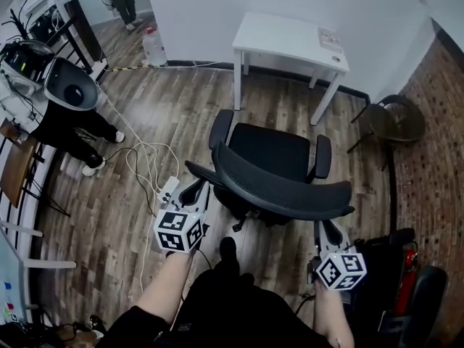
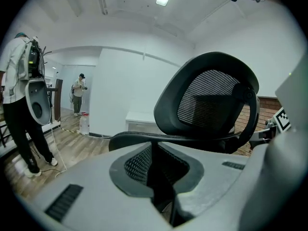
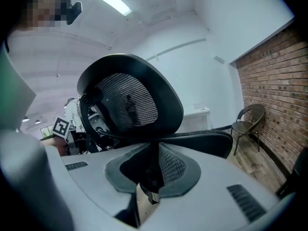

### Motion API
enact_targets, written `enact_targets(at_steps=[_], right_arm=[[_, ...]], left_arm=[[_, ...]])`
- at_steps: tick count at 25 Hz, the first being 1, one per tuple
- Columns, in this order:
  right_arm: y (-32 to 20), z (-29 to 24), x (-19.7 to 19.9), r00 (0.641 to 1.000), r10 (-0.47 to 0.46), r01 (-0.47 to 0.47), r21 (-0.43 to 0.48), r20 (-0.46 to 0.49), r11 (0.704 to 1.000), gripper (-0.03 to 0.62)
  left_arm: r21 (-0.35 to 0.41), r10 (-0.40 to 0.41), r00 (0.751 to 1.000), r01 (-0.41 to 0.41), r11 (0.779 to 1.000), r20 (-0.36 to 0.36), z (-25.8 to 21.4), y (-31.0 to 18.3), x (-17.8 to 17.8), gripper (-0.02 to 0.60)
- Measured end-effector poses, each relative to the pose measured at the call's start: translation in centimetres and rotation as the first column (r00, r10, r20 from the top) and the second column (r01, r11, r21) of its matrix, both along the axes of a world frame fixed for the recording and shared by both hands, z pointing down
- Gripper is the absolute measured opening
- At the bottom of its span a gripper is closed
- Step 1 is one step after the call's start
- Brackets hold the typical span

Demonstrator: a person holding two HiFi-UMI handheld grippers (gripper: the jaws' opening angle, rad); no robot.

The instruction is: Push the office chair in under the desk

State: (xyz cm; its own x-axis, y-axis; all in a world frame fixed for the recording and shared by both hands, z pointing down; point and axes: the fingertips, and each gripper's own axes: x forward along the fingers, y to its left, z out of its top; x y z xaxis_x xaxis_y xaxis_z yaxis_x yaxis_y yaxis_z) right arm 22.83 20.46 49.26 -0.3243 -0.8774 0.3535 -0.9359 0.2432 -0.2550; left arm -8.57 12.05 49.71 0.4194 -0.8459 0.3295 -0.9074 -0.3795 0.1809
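Head view: chair (image 1: 279, 154) against left gripper (image 1: 196, 193)

The office chair (image 1: 279, 167) has a black mesh back; the desk (image 1: 286, 36) is smooth matt white.

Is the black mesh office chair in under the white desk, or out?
Out: the office chair stands short of the white desk, floor between.

Dressed in black clothing (image 1: 225, 303), one black shoe (image 1: 228, 249) showing, forearms bare. Fitted with pale grey left gripper (image 1: 194, 191) and right gripper (image 1: 322, 227): dark ribbed pads, white cubes (image 1: 179, 230) printed with black square markers.
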Motion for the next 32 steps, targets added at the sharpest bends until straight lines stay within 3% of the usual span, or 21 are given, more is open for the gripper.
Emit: enact_targets(at_steps=[4, 8, 11, 12, 15, 19, 25, 32], right_arm=[[-3.1, -0.2, 0.5, 1.0, -0.004, 0.004, 0.006, -0.03, 1.0, 0.105], [-5.4, -0.5, 0.8, 0.979, -0.015, 0.02, 0.023, -0.203, 1.0, 0.159], [-6.8, -1.2, 1.7, 0.928, -0.003, 0.018, 0.036, -0.372, 0.999, 0.167], [-7.3, -1.6, 2.0, 0.906, 0.0, 0.02, 0.043, -0.424, 0.999, 0.199], [-8.6, -1.9, 1.3, 0.851, -0.074, 0.119, 0.052, -0.52, 0.992, 0.267], [-9.0, -1.6, -1.9, 0.844, -0.202, 0.245, 0.021, -0.498, 0.969, 0.267], [-9.4, -1.9, -6.0, 0.903, -0.192, 0.224, 0.038, -0.385, 0.974, 0.267], [-10.6, -1.8, -7.0, 0.904, -0.176, 0.214, 0.055, -0.389, 0.975, 0.265]], left_arm=[[-0.011, 0.044, 0.999, -0.044, 0.999, 0.009, 0.0, -2.4, 0.9, 0.023], [-0.016, 0.051, 0.999, -0.051, 0.999, -0.001, 0.0, -4.8, 0.3, 0.032], [-0.015, 0.046, 0.999, -0.047, 0.999, -0.009, 0.0, -6.7, -1.1, 0.032], [-0.015, 0.046, 0.999, -0.046, 0.999, -0.008, 0.0, -7.3, -1.7, 0.032], [-0.014, 0.043, 0.999, -0.043, 0.999, -0.004, 0.0, -9.1, -3.6, 0.031], [-0.023, 0.042, 0.999, -0.042, 0.999, 0.018, 0.1, -11.7, -5.5, 0.027], [-0.012, 0.06, 0.997, -0.059, 0.998, 0.043, 0.0, -15.4, -7.5, 0.014], [-0.021, 0.075, 0.997, -0.075, 0.997, 0.032, -0.1, -18.5, -8.0, 0.011]])
